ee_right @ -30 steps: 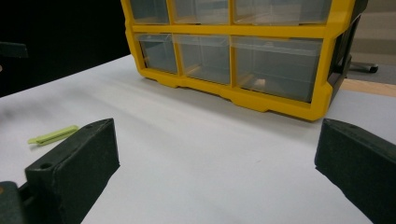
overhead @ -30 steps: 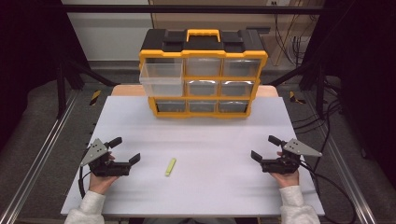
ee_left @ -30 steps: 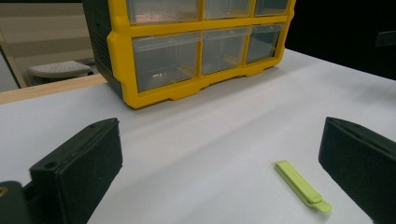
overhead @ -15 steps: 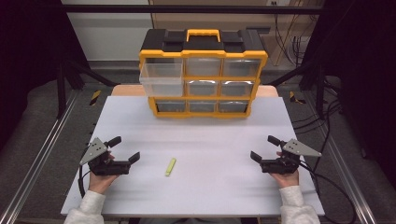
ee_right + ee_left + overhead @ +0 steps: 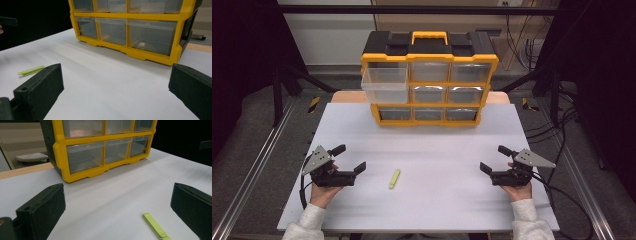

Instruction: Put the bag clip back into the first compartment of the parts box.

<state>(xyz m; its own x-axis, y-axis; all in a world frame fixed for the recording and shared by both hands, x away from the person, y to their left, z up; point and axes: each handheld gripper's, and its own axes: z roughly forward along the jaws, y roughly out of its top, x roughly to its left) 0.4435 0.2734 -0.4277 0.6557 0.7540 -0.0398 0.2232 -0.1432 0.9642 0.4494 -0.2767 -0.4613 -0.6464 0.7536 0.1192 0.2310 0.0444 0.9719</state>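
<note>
While both grippers rest low on the white table (image 5: 422,150), the high view puts the yellow-and-black drawer cabinet (image 5: 429,80) at twelve o'clock on the far edge. It has nine clear drawers in three rows. The top-left drawer (image 5: 385,84) is pulled out toward the person and looks empty; what the other eight hold cannot be made out from here. The left gripper (image 5: 348,159) sits at about eight o'clock with its jaws spread wide and nothing between them. The right gripper (image 5: 496,159) sits at about four o'clock, likewise wide apart and empty. The small yellow-green clip (image 5: 395,178) lies flat at six o'clock, near the left gripper and well apart from the right one.

In the left gripper view, the two black jaws stand far apart at the bottom corners. The clip (image 5: 155,226) lies on the table between them, toward five o'clock, touching neither. The cabinet (image 5: 75,173) fills eleven to one o'clock; the middle and bottom rows of drawers seen here look empty.

In the right gripper view, the jaws are again wide open over bare table. The clip (image 5: 31,70) lies at nine o'clock, beyond the left-hand jaw. The cabinet (image 5: 150,53) stands at twelve to two o'clock; a small pale thing shows through its bottom-right drawer (image 5: 152,36), too blurred to name.
</note>
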